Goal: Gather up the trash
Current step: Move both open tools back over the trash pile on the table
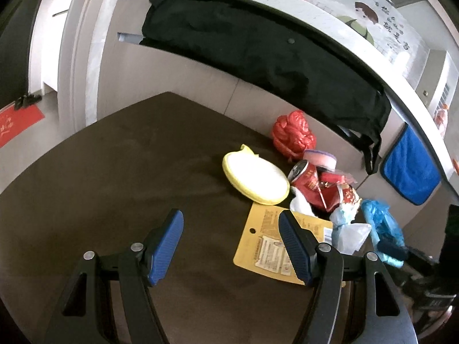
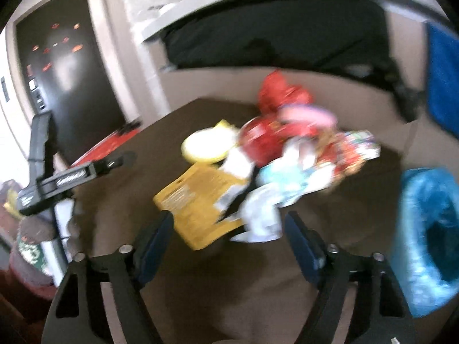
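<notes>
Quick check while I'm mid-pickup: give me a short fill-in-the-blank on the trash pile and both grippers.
1. The crushed soda can in the pile is ____ in colour.
2. The flat yellow cardboard tag lies on the dark ____ table.
3. The left gripper and right gripper both have their jaws ____.
4. The crumpled plastic-lined bin beside the pile is ____.

Missing words: red; brown; open; blue

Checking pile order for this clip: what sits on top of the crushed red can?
A pink and purple sponge rests on the crushed red can. Whatever lies beneath the can is covered by wrappers.
</notes>
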